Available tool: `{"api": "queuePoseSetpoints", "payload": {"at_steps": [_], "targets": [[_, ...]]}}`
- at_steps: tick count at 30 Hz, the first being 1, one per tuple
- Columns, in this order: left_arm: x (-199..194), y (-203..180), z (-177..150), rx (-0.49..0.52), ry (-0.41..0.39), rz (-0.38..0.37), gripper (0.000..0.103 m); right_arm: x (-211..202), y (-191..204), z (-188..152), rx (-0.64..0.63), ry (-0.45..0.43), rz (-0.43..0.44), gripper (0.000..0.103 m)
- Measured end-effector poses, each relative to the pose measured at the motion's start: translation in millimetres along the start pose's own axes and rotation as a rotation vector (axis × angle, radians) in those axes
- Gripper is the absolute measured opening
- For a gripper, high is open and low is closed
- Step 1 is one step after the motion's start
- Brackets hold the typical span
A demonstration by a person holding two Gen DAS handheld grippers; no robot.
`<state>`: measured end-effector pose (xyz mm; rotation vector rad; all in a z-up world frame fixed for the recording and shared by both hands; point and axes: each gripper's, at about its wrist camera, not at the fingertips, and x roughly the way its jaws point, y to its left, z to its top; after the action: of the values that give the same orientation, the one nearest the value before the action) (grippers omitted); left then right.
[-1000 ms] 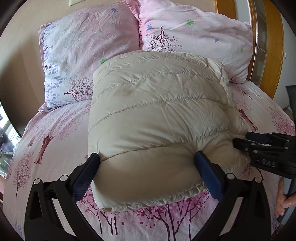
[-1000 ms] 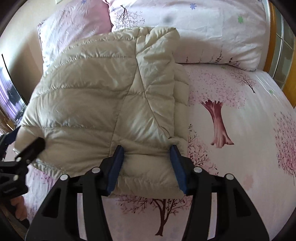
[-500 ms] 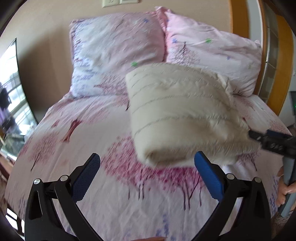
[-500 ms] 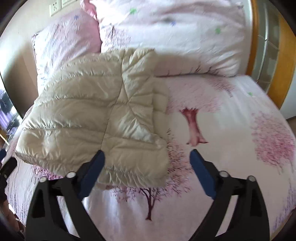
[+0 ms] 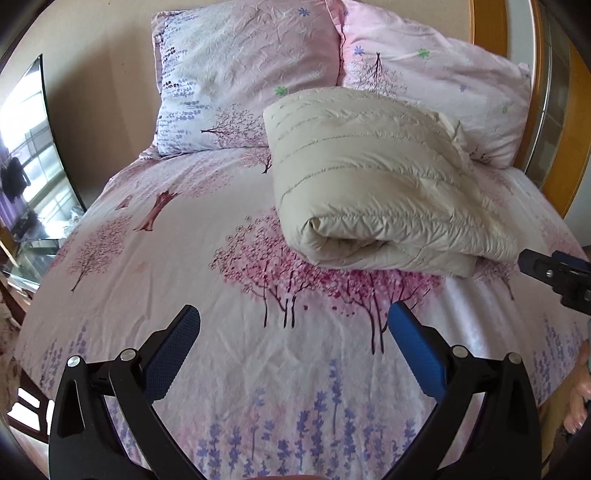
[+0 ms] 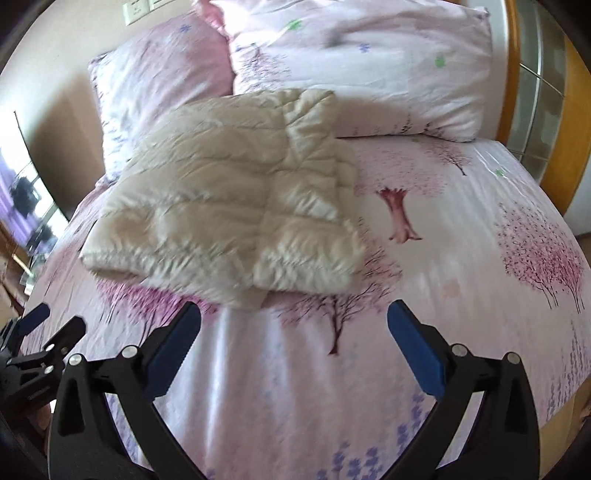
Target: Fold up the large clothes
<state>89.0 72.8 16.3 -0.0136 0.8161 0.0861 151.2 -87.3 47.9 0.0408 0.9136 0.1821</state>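
One wide bed fills your view, dressed in a pink cotton sheet printed with blossom trees and purple lavender stems [image 5: 177, 258]; it shows wrinkles near the foot but otherwise lies flat. Behind it you have a beige wall [image 5: 92, 92] and, at the far right, an orange wooden headboard frame with a glass panel [image 5: 554, 110]. To your left, a dark-framed window [image 5: 33, 166] lets in daylight. Two large rectangular pillows in matching pink floral cases lean at the head: the left pillow [image 5: 243, 74] upright, the right pillow [image 5: 443, 81] slumped behind the garment. A white wall socket plate [image 6: 138, 9] sits above them.

Your cream quilted puffer jacket [image 5: 376, 184] lies folded into a thick bundle on the sheet, just in front of the right pillow, its rolled edge facing you. Your left gripper [image 5: 291, 345] hangs above bare sheet with its blue pads spread wide, gripping nothing, apart from the jacket. Your right gripper [image 6: 293, 341] is likewise spread wide and empty, just short of the jacket's near edge.
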Motion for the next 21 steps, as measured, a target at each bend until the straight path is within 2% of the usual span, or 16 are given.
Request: {"api": "queuePoseSetpoints", "payload": {"at_steps": [4, 8, 14, 21], "targets": [[1.3, -4.8, -1.3, 0.015, 0.029, -0.026, 0.102, -3.6, 11.0, -4.7, -0.016, 0.030, 0.004, 0.101], [5.0, -7.9, -2.0, 0.015, 0.069, -0.059, 0.102, -2.1, 22.1, -10.3, -0.057, 0.066, -0.038, 0.101], [11.4, -9.4, -4.3, 0.009, 0.119, -0.063, 0.102, 5.6, 25.4, -16.6, -0.079, 0.121, -0.071, 0.101], [17.0, -6.0, -3.3, -0.009, 0.161, -0.079, 0.102, 6.9, 23.2, -19.0, -0.086, 0.134, -0.087, 0.101]]}}
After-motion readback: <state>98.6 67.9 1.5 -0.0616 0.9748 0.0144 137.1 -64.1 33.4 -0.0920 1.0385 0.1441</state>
